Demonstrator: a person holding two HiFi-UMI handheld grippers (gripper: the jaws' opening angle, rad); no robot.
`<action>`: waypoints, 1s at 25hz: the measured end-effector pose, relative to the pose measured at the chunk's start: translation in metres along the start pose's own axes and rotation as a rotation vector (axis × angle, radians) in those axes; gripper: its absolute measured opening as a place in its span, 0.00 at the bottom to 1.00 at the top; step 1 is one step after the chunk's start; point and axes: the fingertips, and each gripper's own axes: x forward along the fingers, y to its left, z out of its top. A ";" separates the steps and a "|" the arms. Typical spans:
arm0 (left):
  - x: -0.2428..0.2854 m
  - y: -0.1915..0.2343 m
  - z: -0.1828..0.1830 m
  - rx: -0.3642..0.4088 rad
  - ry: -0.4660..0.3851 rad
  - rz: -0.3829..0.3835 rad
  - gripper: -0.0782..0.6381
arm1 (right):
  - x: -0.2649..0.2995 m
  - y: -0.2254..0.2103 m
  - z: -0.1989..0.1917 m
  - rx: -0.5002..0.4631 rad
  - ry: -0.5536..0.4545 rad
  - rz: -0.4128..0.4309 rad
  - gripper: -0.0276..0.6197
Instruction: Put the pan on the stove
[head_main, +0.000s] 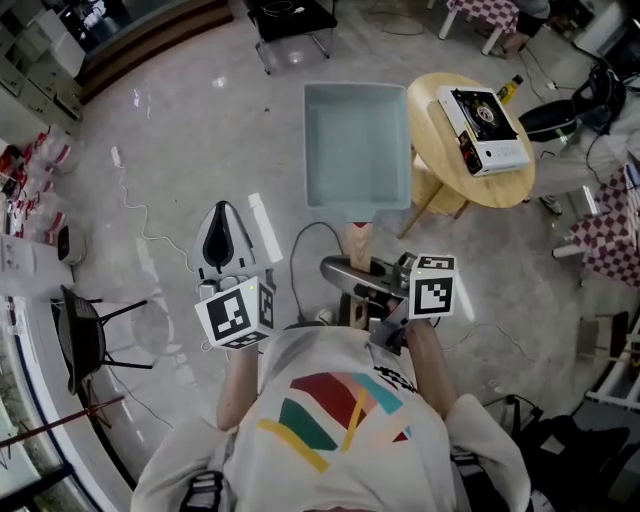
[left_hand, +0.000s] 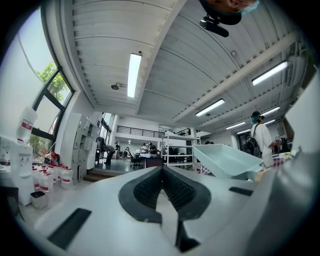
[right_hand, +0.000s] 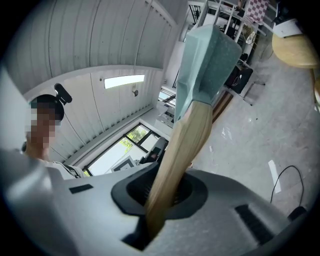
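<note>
- Head view: the pan (head_main: 357, 145), pale, square and deep, hung in the air over the floor, just left of the round worktop (head_main: 440, 165). The stove (head_main: 483, 128) sat on the worktop's far right part, apart from the pan. The right gripper (head_main: 365, 280) was clamped on the near end of the wooden handle (head_main: 359, 243). The left gripper (head_main: 222, 236) was to the left with nothing in it. The grip point itself was partly covered by the gripper body.
- Left gripper view: the left gripper (left_hand: 161, 187) pointed up at the ceiling, its jaws together and empty. Only one corner of the pan (left_hand: 227, 160) showed at the right.
- Right gripper view: the right gripper (right_hand: 160, 195) pinched the handle (right_hand: 180, 150) low down, with the pan (right_hand: 205, 60) far out beyond it. The pan looked stiff and probably front-heavy. The smooth wood could twist in the pads, so a hold nearer the body would likely be steadier. The worktop (right_hand: 297, 50) was cut off at the edge, and the stove did not show.
</note>
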 end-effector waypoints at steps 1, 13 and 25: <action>0.003 0.003 -0.002 -0.003 0.003 0.000 0.12 | 0.001 -0.001 0.002 -0.001 -0.003 -0.001 0.07; 0.057 -0.005 -0.011 0.003 -0.018 -0.034 0.12 | 0.015 -0.034 0.041 -0.024 -0.011 0.014 0.07; 0.146 -0.040 -0.010 0.021 -0.031 -0.051 0.12 | 0.024 -0.082 0.124 -0.012 0.037 0.049 0.07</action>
